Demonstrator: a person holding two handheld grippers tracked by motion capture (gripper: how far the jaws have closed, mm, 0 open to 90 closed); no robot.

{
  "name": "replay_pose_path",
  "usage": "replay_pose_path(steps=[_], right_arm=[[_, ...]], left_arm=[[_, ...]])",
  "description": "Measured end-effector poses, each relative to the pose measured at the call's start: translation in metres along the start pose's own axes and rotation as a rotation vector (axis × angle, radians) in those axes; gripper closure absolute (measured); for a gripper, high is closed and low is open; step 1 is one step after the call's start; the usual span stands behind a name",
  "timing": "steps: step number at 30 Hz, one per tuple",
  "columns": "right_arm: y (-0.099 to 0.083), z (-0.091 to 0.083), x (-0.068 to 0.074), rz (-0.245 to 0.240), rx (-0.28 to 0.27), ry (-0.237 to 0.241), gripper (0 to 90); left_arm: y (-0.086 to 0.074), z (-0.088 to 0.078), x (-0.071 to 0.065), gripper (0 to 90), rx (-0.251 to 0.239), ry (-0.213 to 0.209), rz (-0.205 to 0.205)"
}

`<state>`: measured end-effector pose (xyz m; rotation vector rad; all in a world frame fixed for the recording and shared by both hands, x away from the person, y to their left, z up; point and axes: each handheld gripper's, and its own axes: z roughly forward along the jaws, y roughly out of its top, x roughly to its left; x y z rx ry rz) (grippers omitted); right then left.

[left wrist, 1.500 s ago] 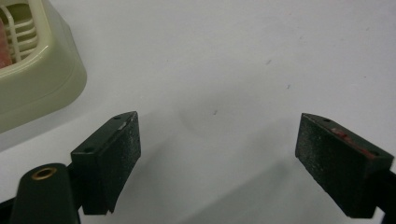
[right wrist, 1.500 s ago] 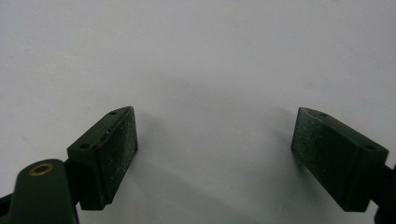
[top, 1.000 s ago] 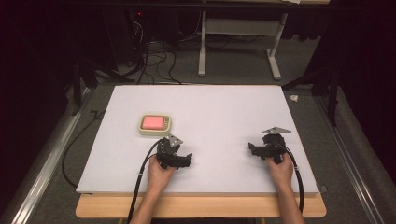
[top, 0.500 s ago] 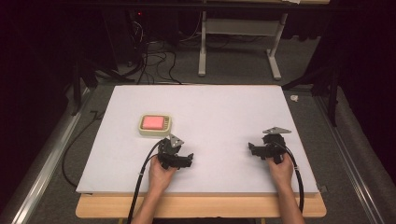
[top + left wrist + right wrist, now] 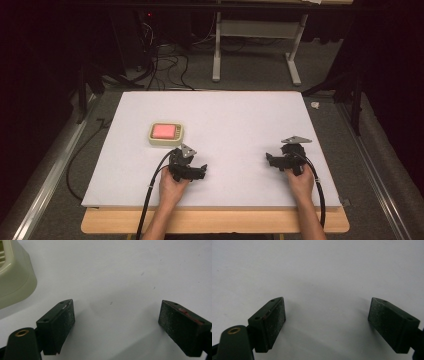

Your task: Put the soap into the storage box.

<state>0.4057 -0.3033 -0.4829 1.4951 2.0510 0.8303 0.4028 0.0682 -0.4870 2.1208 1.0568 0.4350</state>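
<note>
Left gripper (image 5: 199,171) lower centre of the high view, jaws spread, empty. Right gripper (image 5: 272,161) lower right, also spread. Cream tray (image 5: 166,134) with pink pad sits just up-left of the left gripper.

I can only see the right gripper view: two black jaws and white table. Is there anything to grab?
Observer: Yes. The high view shows a cream box with a pink top, on the left part of the table.
Operator: What's closest to it?
Observer: The left gripper. It sits just on the person's side of the box and isn't touching it.
Operator: Is that one open?
Observer: Yes. Its jaws stand wide apart with nothing between them.
</note>
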Motion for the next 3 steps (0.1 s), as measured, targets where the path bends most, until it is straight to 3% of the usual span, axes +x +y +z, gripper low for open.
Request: replay_pose_path(steps=[3], right_arm=[[0.0000,0.0000,0.0000,0.000,0.000,0.000,15.1]], left_arm=[[0.0000,0.0000,0.0002,14.1,0.000,-0.003,-0.002]])
